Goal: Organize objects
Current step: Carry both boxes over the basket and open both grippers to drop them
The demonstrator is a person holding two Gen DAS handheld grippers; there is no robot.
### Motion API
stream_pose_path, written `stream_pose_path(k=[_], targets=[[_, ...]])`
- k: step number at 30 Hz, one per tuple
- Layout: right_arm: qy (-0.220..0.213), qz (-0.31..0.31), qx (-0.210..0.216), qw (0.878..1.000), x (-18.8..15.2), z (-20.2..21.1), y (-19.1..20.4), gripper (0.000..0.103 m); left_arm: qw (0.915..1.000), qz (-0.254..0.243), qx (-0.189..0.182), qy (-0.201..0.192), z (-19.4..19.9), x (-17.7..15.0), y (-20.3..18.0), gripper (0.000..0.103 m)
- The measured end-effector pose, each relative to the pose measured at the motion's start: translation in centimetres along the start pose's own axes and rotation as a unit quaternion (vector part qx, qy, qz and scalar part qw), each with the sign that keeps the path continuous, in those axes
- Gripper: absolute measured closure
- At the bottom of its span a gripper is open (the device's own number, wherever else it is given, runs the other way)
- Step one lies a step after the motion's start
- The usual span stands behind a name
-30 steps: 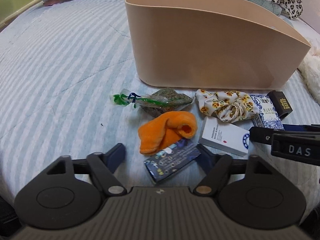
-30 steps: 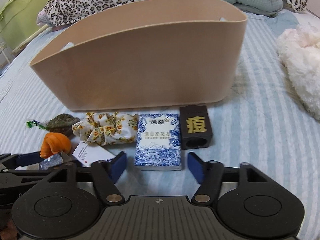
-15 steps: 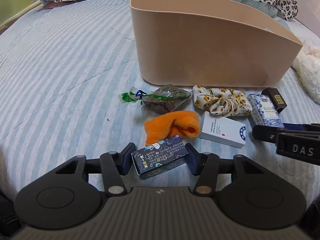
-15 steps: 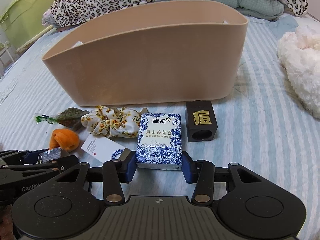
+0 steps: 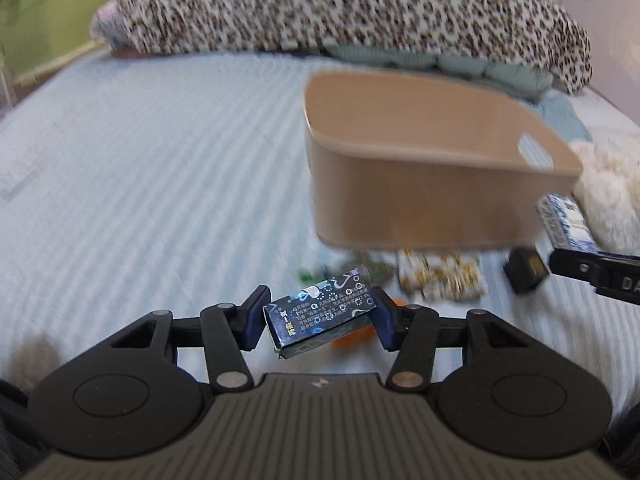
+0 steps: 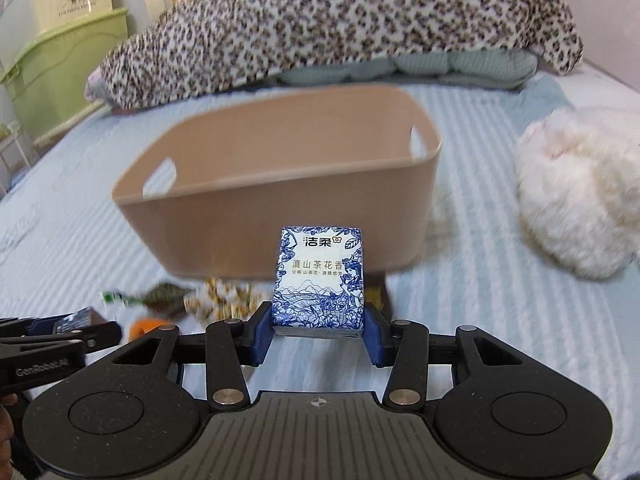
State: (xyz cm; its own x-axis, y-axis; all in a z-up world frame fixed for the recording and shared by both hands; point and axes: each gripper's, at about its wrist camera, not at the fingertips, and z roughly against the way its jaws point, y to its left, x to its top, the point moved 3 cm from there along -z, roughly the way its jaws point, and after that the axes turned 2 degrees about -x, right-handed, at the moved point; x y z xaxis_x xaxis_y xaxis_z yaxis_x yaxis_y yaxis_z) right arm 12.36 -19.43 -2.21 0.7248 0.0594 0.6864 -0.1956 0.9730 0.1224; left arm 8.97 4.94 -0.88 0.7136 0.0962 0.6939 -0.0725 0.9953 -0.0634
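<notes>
Up off the bed both packs have come: my right claw (image 6: 319, 330) is clamped on the blue-and-white tissue pack (image 6: 319, 280), printed 洁柔 and 滇山茶花香, raised before the beige bin (image 6: 280, 184). My left claw (image 5: 320, 322) pinches the dark patterned box (image 5: 322, 314), tilted, its small print unreadable. Below, blurred, lie the floral scrunchie (image 5: 440, 276) and black block (image 5: 524, 274); the orange cloth (image 6: 142, 326) is mostly hidden.

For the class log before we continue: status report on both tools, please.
Left tool shut on dark blue patterned box, lifted. Right tool shut on blue-and-white tissue pack, lifted. Beige plastic bin ahead, path open.
</notes>
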Motion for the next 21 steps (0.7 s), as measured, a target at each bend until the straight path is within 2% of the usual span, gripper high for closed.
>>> stream_pose_path(k=[6,11,17,21], targets=[[-0.043,-0.013,0.005,0.999,3.1,1.3,0.0,0.060,0.9979,-0.019,0.007,-0.062,1.9,5.2,-0.1,0.048],[-0.079,-0.005,0.002,0.997,6.1,2.1,-0.1,0.060,0.9945,-0.041,0.012,-0.095,1.4,9.1,-1.8,0.048],[-0.096,0.008,-0.006,0.995,9.1,0.5,0.0,0.060,0.9953,-0.057,0.001,-0.078,-2.6,12.2,-4.7,0.048],[-0.086,0.016,-0.021,0.996,10.1,-2.0,-0.1,0.060,0.9965,-0.067,0.007,-0.050,-6.5,13.1,-6.4,0.048]])
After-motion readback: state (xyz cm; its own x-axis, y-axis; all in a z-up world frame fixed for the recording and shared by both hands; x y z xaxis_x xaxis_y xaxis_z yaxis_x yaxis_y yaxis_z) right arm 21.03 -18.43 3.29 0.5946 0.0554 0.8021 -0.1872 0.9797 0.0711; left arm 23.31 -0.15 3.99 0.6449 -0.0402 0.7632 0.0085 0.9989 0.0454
